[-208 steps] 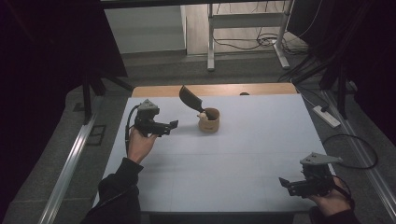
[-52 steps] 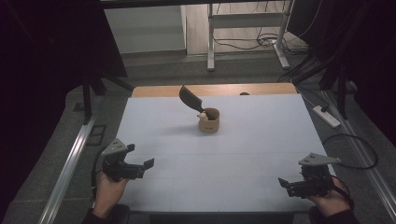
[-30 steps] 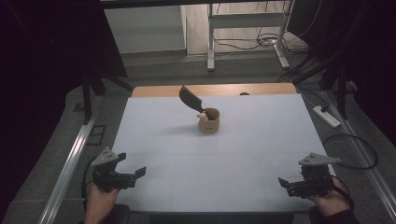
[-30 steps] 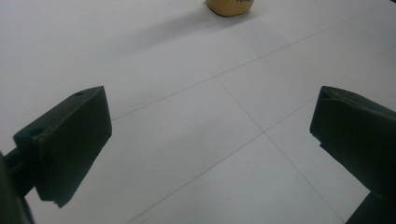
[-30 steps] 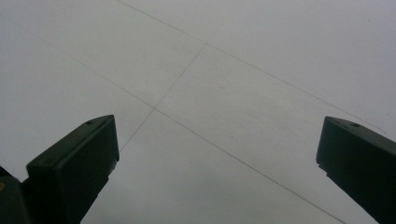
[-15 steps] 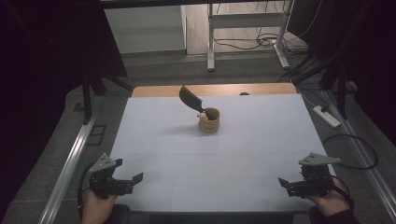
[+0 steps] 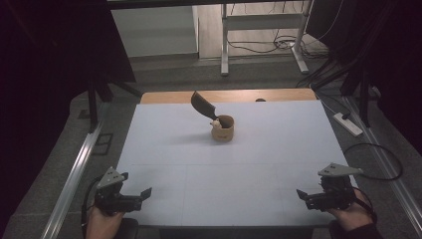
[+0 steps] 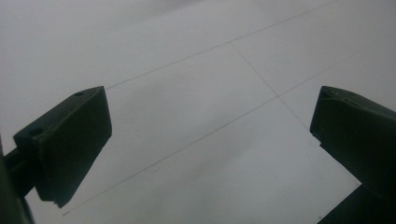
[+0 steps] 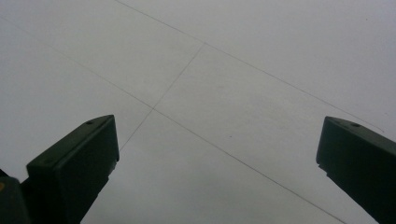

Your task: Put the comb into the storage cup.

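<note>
My left gripper (image 7: 144, 191) sits at the near left corner of the table (image 7: 164, 149), held low in my left hand (image 7: 102, 221), its jaws spread wide with nothing between them. In the left gripper view the two black jaws stand far apart at the edges of the picture, and between them lies bare white tabletop crossed by thin grey lines.

Moving right along the table, the middle of the white surface lies between my two hands. Toward the far side, about halfway across, stands a small tan cup (image 7: 222, 129). A dark, flat, paddle-shaped tool (image 7: 202, 105) rests in it, its blade leaning up and away to the left over the cup's rim. I cannot tell what kind of tool it is. The cup is well apart from both grippers.

At the near right corner, my right gripper (image 7: 301, 195) rests in my right hand (image 7: 351, 216), pointing left across the table. Its jaws are also parted and hold nothing; the right gripper view shows them wide apart over the same lined white surface. A cable (image 7: 383, 164) trails from it off the table's right edge.
</note>
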A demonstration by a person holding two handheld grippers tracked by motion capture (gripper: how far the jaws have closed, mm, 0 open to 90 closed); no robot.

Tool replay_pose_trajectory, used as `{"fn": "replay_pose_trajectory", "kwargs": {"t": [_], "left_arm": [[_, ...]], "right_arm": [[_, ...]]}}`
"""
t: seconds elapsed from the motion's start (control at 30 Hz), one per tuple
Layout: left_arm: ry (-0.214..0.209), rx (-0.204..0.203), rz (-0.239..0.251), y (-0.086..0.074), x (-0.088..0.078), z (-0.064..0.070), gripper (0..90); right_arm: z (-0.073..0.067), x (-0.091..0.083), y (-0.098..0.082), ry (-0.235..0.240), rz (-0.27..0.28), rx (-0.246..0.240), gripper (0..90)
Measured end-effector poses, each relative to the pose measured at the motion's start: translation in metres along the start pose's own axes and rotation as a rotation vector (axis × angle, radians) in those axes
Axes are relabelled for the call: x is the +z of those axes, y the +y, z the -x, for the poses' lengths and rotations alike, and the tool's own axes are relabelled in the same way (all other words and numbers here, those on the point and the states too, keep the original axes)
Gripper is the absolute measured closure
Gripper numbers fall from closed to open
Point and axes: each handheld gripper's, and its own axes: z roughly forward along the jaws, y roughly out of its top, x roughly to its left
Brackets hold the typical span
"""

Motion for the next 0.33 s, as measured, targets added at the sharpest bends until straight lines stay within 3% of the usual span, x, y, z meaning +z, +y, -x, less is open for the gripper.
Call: {"fn": "replay_pose_trajectory", "kwargs": {"t": [0.17, 0.33], "left_arm": [[0.008, 0.013, -0.023, 0.0006, 0.0021, 0.0014, 0.0], [0.0, -0.001, -0.033, 0.0015, 0.0034, -0.0001, 0.0]], "right_arm": [[-0.0004, 0.0003, 0.0003, -0.002, -0.002, -0.003, 0.0], [-0.0003, 0.0007, 0.0002, -0.004, -0.005, -0.003, 0.0]]}}
